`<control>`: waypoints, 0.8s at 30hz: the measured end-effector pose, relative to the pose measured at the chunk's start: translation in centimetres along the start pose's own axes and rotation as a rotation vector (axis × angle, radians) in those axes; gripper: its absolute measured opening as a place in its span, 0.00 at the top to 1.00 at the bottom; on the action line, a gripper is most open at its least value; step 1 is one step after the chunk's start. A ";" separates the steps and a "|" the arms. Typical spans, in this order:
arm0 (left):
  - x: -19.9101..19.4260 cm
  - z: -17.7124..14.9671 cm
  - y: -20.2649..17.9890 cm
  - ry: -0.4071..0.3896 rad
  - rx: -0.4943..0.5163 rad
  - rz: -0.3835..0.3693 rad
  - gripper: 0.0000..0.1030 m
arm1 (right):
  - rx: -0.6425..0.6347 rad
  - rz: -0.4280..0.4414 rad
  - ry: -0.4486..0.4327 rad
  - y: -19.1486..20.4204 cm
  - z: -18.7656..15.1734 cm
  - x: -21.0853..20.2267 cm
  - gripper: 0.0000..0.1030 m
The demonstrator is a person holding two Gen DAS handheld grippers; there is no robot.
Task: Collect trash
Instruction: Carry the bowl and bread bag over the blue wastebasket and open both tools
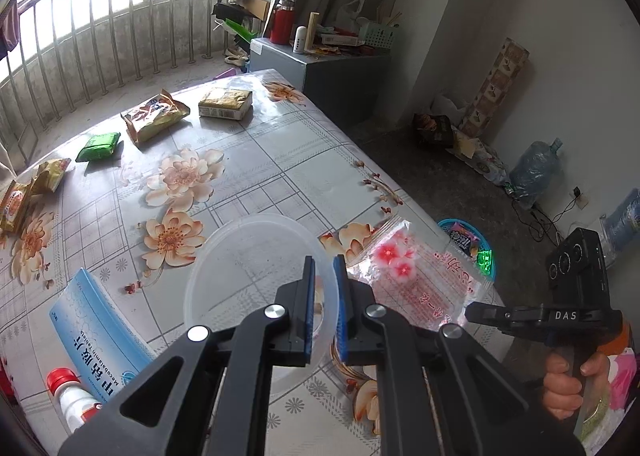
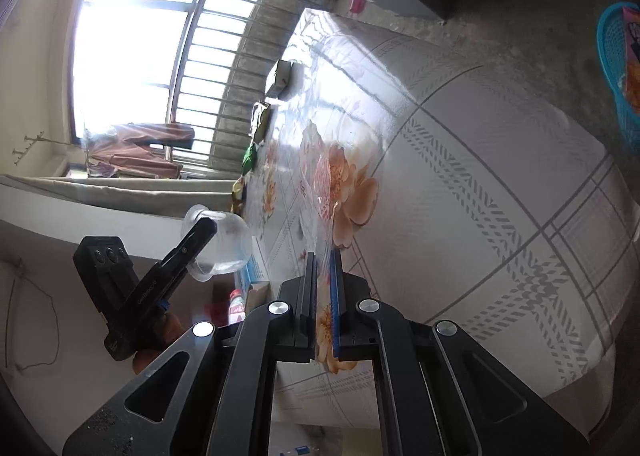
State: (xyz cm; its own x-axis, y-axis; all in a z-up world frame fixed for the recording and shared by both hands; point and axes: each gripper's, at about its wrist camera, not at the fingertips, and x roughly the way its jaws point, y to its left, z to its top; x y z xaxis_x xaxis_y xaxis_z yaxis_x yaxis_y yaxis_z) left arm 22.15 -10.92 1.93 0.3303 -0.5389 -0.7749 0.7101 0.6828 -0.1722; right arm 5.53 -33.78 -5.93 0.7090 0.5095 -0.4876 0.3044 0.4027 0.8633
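Clear plastic in both tools — the left tool [image 1: 324, 276] pinches the round tub [image 1: 256, 276] by its rim, the right tool [image 2: 324, 268] is shut on the flowered bag [image 1: 404, 272]. The blue basket [image 1: 486, 252] sits on the floor past the surface's [image 1: 248, 160] edge — right tool nearer.

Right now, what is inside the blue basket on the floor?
The blue basket holds a purple snack wrapper and a shiny green wrapper; the table edge covers the rest.

four snack packets [image 1: 154, 118], maybe, two boxes [image 1: 226, 103]
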 end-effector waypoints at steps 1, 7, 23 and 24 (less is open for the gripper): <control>-0.6 -0.2 -0.2 -0.010 0.001 0.003 0.92 | 0.003 0.005 -0.007 -0.1 0.0 -0.4 0.96; -2.8 -1.0 -1.7 -0.047 -0.009 -0.012 0.92 | 0.003 0.028 -0.044 -0.5 0.1 -2.3 0.97; -1.4 3.4 -13.7 -0.065 0.195 -0.081 0.92 | 0.011 0.087 -0.238 -2.2 0.2 -10.3 0.99; -1.1 3.7 -14.7 -0.066 0.209 -0.089 0.92 | 0.017 0.089 -0.253 -2.5 0.3 -10.9 0.99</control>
State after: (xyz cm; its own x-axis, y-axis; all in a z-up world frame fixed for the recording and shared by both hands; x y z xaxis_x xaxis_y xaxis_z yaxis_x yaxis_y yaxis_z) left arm 13.61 -22.18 7.54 0.2960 -0.6283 -0.7194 0.8492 0.5180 -0.1030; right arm -2.74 -40.57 -2.78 0.8692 0.3349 -0.3637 0.2429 0.3515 0.9041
